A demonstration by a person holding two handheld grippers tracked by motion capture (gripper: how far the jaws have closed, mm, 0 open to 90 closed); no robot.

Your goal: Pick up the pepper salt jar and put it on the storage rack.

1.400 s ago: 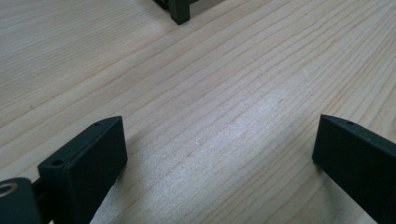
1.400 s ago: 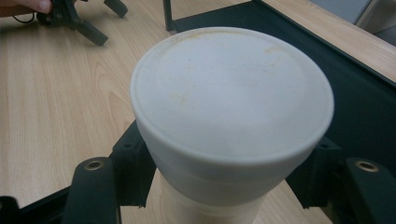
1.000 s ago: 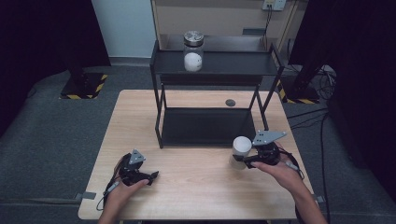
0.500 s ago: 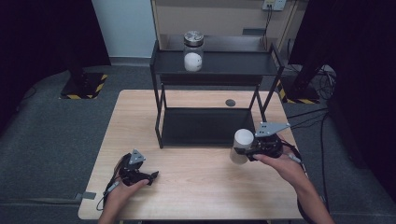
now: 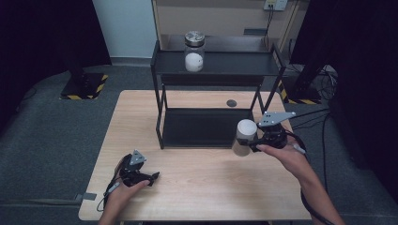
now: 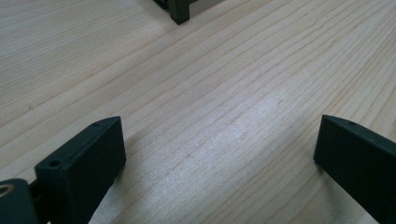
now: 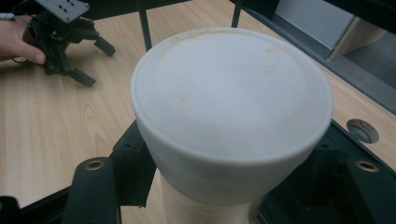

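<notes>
- Right now, the right gripper (image 5: 251, 143) is clamped on a white-lidded cylindrical container with a beige body (image 5: 244, 137), gripping it just below the lid and carrying it clear of the tabletop.
- That container stands roughly upright, its long axis vertical, its flat white lid facing up in the right gripper view.
- It hangs just in front of the right end of the black metal 2-tier shelf rack (image 5: 216, 70), near the lower tier. As a judgement, the rack lies directly ahead of the right gripper, so any placing there would fall to the right hand, which is far nearer than the left.
- Meanwhile the left gripper (image 5: 149, 177) rests low over the light wooden table (image 5: 206, 187) at its near left, jaws spread wide with nothing between them.
- A glass jar with a silver metal lid and white contents (image 5: 194, 51) stands on the rack's top tier, well apart from both grippers.
- Counted: 2 grippers, 1 held container, 1 jar, 1 rack, 1 table.
</notes>
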